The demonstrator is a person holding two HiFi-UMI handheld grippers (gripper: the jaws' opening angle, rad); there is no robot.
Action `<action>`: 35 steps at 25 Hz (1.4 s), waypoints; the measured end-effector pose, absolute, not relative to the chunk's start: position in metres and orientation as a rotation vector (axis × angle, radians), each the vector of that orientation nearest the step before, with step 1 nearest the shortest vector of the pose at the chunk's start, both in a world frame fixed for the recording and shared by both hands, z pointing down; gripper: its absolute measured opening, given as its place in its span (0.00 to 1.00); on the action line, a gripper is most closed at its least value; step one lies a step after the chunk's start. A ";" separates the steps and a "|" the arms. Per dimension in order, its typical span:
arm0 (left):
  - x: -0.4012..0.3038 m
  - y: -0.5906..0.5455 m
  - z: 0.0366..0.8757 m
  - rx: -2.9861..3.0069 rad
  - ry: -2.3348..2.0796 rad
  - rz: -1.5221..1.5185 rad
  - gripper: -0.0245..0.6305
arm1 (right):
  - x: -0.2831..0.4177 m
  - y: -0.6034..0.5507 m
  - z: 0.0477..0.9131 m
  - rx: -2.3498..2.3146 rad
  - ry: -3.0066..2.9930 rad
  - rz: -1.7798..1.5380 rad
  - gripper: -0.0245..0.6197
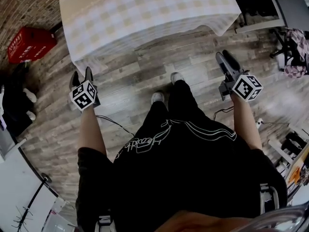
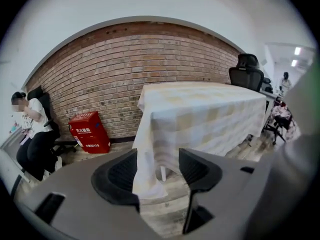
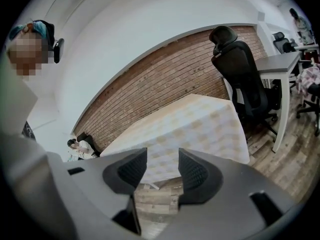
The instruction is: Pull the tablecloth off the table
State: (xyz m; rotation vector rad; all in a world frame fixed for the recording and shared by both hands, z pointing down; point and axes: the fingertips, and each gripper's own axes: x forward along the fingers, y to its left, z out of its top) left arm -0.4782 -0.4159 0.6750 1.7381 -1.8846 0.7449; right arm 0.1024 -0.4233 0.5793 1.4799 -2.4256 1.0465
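Observation:
A pale checked tablecloth point(image 1: 145, 13) covers the table ahead of me and hangs down its sides. My left gripper point(image 1: 81, 73) is just below the cloth's near left corner, jaws open. In the left gripper view that corner point(image 2: 147, 176) hangs in line with the gap of the left gripper point(image 2: 157, 170); the pads do not press on it, and I cannot tell whether it is inside the gap. My right gripper point(image 1: 225, 57) is open near the cloth's near right corner, apart from it. In the right gripper view the tablecloth point(image 3: 195, 129) lies beyond the empty right gripper point(image 3: 162, 171).
A red box point(image 1: 30, 43) stands by the brick wall point(image 2: 150, 54) left of the table. A black office chair point(image 3: 245, 84) and a white desk point(image 3: 285, 64) are at the right. A seated person point(image 2: 30, 129) is at the far left. The floor is wood planks point(image 1: 145, 71).

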 end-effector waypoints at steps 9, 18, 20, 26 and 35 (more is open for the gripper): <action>-0.507 -0.438 0.716 1.553 -1.928 0.868 0.34 | 0.121 -0.455 0.604 1.431 -2.352 1.026 0.29; -0.506 -0.437 0.717 1.454 -2.000 0.835 0.06 | 0.156 -0.499 0.624 1.494 -2.320 0.955 0.32; -0.503 -0.435 0.717 1.441 -2.008 0.837 0.05 | 0.167 -0.513 0.629 1.507 -2.308 0.906 0.33; -0.425 -0.451 0.710 1.386 -2.021 0.837 0.05 | 0.283 -0.572 0.661 1.524 -2.222 0.737 0.37; -0.463 -0.426 0.695 1.358 -2.026 0.762 0.05 | 0.277 -0.608 0.706 1.452 -2.095 0.581 0.39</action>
